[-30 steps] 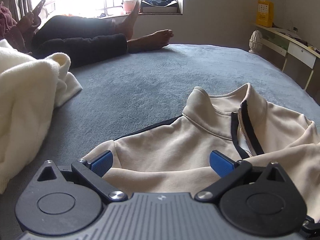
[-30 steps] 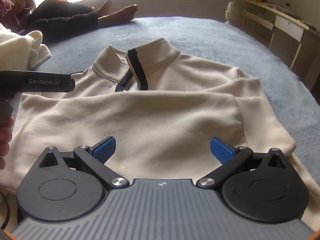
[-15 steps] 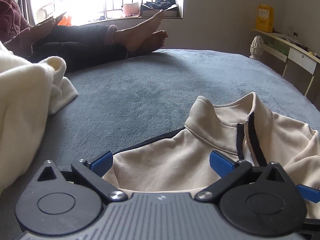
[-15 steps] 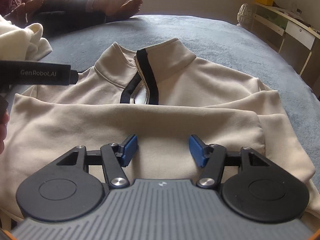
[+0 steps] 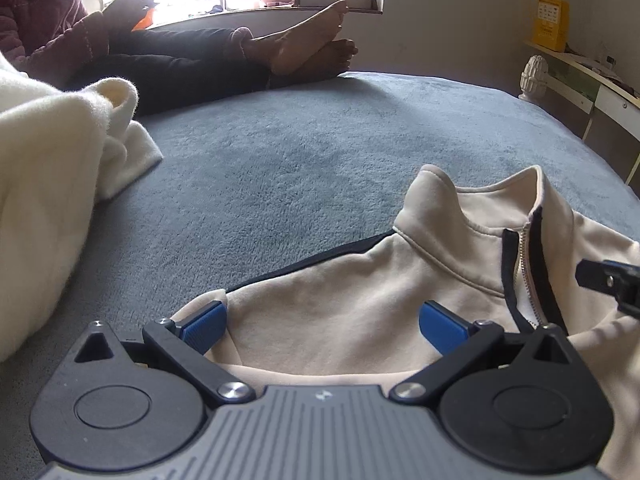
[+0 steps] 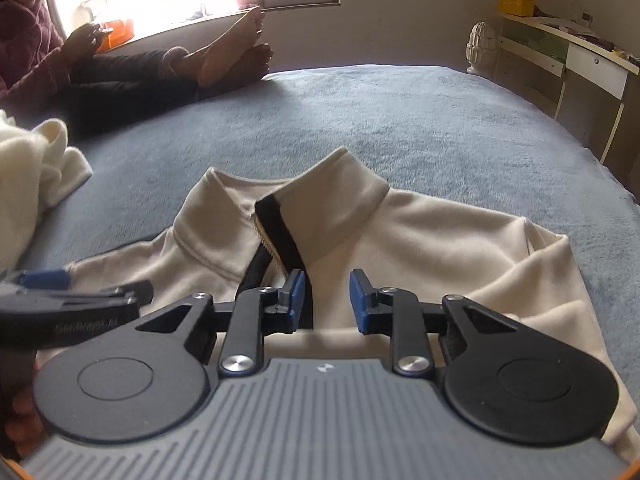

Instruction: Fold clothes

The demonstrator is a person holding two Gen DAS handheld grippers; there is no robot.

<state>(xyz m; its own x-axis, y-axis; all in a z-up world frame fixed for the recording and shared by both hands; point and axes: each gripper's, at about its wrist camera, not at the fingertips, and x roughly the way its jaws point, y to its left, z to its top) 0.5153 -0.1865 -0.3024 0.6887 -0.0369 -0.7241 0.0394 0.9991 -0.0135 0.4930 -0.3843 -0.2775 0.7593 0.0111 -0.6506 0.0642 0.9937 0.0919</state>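
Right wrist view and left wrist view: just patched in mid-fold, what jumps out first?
A beige zip-neck sweatshirt lies on the blue-grey bed cover, collar standing up, right in front of both grippers. The right gripper has its fingers narrowed over the fabric beside the zipper, while the left gripper is wide open over the shoulder. A cream garment is heaped at far left, and a person sits by the window.

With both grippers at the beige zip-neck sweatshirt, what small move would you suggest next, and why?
Probably close the right gripper fully on the beige zip-neck sweatshirt: its jaws stand narrowly apart over the folded edge, while the left gripper is wide open at the shoulder, so nothing looks gripped yet.
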